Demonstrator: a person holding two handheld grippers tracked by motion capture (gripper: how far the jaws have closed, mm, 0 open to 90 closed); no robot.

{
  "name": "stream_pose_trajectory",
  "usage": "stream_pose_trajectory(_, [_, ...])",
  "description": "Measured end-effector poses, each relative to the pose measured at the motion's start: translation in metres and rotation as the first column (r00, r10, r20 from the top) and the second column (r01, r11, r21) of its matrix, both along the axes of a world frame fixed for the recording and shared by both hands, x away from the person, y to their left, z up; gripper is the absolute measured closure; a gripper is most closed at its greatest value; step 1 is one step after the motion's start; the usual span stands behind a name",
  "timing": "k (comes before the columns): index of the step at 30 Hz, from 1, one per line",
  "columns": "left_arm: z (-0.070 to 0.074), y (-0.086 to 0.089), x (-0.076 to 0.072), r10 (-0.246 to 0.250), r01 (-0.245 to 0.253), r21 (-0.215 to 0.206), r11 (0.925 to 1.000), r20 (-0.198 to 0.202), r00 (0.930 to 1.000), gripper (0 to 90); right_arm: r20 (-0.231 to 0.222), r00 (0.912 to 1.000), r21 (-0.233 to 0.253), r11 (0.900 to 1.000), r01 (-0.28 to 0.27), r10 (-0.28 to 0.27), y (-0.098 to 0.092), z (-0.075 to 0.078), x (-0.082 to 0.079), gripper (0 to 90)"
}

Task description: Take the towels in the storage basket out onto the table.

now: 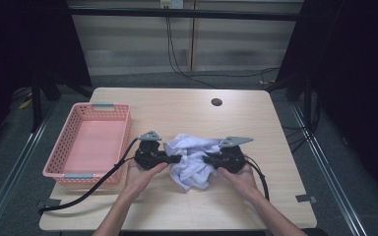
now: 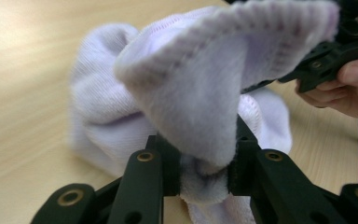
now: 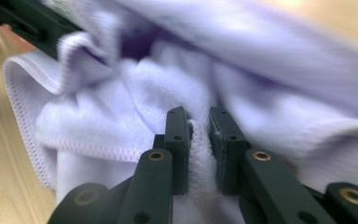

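Bunching between both grippers, crumpled white cloth (stitched hems, fleecy)

High view looks down and forward over the tabletop; both gripper views sit close, sharing the cloth.

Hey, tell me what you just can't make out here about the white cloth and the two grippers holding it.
- High view: the white cloth is crumpled, so its shape and kind stay unclear.
- Left gripper view: cloth covers the left gripper pads.
- Right gripper view: the near cloth is blurred around the right gripper.
- High view: the pink basket front wall hides its near floor.
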State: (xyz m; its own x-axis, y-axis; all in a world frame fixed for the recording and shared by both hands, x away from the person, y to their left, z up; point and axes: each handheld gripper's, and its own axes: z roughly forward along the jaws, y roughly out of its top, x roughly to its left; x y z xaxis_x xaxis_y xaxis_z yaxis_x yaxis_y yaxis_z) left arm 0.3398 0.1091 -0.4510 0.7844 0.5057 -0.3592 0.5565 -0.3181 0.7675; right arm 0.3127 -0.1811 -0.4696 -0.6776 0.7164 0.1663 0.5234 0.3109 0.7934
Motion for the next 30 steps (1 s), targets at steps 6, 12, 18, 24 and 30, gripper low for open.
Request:
stream_pose_trajectory(6, [0.025,0.019,-0.007,0.014,-0.012,-0.075,0.9971,0.020,0.9997,72.9,0.060,0.9956,0.033,0.997,0.070,-0.071,-0.036,0.027,-0.007,79.5])
stream_pose_trajectory(12, [0.051,0.029,-0.019,0.016,-0.012,-0.184,0.9829,0.022,0.9996,73.6,0.106,0.9735,0.095,0.977,0.193,-0.203,-0.090,0.055,-0.001,79.7])
stream_pose_trajectory(18, [0.066,0.025,-0.030,-0.005,0.012,-0.220,0.9755,0.030,0.9995,74.1,0.126,0.9596,0.125,0.964,0.236,-0.252,-0.115,0.074,0.009,81.0])
stream_pose_trajectory(24, [0.044,0.020,-0.031,0.013,-0.009,-0.102,0.9947,0.039,0.9992,73.8,0.116,0.9486,0.075,0.955,0.287,-0.294,-0.123,0.066,0.022,81.0])
stream_pose_trajectory(30, [0.007,0.043,-0.035,0.051,-0.052,-0.023,0.9984,-0.038,0.9980,74.0,0.099,0.9100,-0.021,0.913,0.406,-0.403,-0.148,0.036,0.036,82.5])
